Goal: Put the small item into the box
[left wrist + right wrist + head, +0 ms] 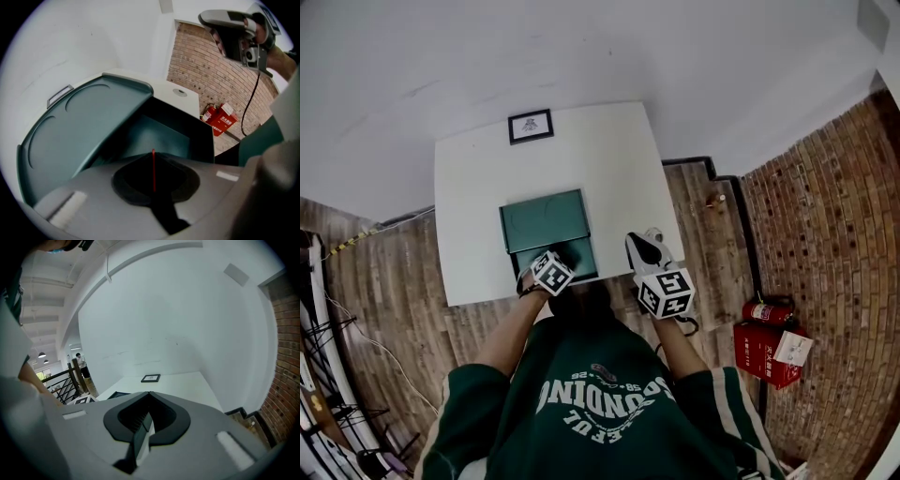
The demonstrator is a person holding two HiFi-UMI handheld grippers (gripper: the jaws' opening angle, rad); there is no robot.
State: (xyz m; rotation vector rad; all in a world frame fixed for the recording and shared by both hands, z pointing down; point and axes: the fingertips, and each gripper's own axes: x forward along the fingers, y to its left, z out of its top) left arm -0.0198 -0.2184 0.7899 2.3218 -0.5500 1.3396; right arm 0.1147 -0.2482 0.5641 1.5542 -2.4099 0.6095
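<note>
You had the left gripper (pixel 153 153) right at the near edge of the box (pixel 161 133), pointing into its open cavity. Its jaws were clenched together, with a thin red item (pixel 153 169) showing edge-on between them. I took that sliver for the small thing the task names, though it was too slim to say what it was.

Your right gripper (pixel 149 396) hung just to the right of the box, off its near right corner and lifted clear of the table (pixel 609 159). Its jaws were pressed together with nothing between them.

The box stood open. Its green lid (pixel 544 218) was swung back on the far side, and what showed of the bare teal floor inside held nothing.

Well beyond the box, at the table's far edge, lay a small black-framed picture (pixel 531 126), untouched.

By my reading, you had finished the opening and the pick-up and brought the item to the mouth of the box. What was left was the drop itself: moving the left gripper a little further over the cavity, letting the jaws part so the red item landed on the floor inside, then drawing back. Whether the lid was meant to be shut afterwards, the task sentence did not say.
</note>
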